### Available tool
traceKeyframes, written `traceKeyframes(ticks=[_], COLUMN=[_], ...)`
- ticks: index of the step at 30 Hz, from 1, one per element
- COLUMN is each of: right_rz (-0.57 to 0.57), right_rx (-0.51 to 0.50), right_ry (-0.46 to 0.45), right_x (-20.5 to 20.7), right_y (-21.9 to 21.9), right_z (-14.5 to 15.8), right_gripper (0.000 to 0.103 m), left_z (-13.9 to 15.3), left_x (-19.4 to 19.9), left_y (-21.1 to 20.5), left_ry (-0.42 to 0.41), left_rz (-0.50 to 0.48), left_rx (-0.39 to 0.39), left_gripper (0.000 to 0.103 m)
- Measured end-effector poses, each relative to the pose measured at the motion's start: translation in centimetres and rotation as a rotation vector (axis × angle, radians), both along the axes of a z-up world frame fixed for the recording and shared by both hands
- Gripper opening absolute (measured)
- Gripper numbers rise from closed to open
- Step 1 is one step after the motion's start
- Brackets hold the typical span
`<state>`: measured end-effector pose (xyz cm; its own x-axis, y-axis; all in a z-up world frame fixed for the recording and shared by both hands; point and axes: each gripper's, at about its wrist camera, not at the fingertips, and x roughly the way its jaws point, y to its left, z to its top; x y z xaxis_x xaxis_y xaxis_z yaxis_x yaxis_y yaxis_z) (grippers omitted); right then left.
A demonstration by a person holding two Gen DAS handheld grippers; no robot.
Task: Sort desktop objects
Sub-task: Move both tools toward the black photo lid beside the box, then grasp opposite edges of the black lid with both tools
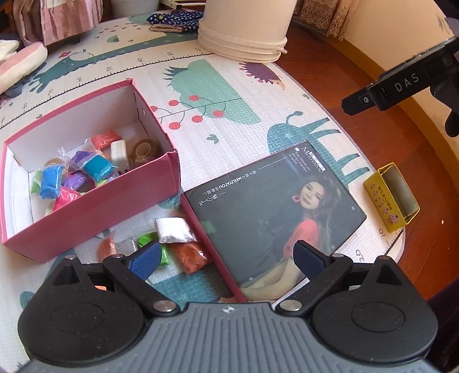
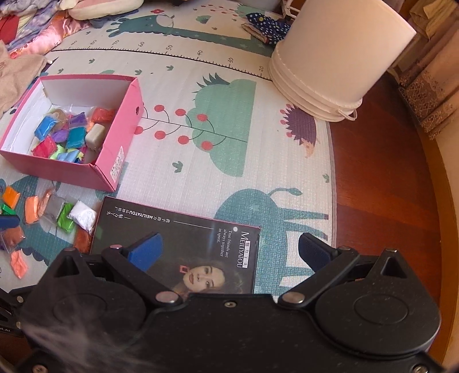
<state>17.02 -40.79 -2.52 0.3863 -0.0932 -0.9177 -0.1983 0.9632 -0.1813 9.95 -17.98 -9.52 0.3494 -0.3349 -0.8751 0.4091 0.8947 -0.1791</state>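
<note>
A pink box [image 1: 94,206] [image 2: 120,134] on the play mat holds coloured clay packets [image 1: 97,167], a white charger [image 1: 118,152] and tape rolls [image 1: 145,149]. Its dark lid [image 1: 272,206] [image 2: 183,238] with a woman's picture lies beside it. Loose clay packets lie in front of the box: white [image 1: 173,229] [image 2: 83,215], green [image 1: 160,249], orange [image 1: 190,255]. My left gripper [image 1: 226,255] is open above the packets and lid edge. My right gripper [image 2: 229,249] is open over the lid; part of its body shows in the left wrist view [image 1: 401,86].
A small yellow open tin [image 1: 391,198] lies at the mat's right edge. A white bucket [image 1: 246,28] [image 2: 330,60] stands at the back. A dotted blue pouch [image 1: 175,18] lies behind. Bedding [image 2: 34,25] is piled at far left. Wooden floor [image 2: 381,172] is to the right.
</note>
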Motion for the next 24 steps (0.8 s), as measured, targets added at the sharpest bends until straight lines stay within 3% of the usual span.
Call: traceKeyframes(ticks=[4,8,10,17,24], right_rz=[-0.089,-0.147,-0.152,-0.247,-0.303], right_rx=[0.110,0.174,0.184,0.280,0.370], right_ry=[-0.010,0.083,0.129,0.148,0.163], right_x=[0.0,-0.2,-0.4,-0.3,0.3], right_y=[-3.7,-5.4,-5.8,-7.9,-10.1], right_z=[-1.5,-5.7,-7.8,-11.9,-15.4], right_gripper=[0.102,0.102,0.102,0.102,0.102], left_z=[-2.0,-4.3,-5.4,-8.7,-11.8], left_x=[-0.1,-0.4,-0.7,-1.3,-1.8], left_y=[0.1,0.9,1.2,1.4,1.0], left_ry=[0.083,0.172,0.196,0.269,0.310], left_rz=[0.070,0.167,0.203,0.296,0.342], left_rx=[-0.062,-0.123,-0.149,-0.252,-0.259], left_gripper=[0.099,0.099,0.099,0.099,0.099])
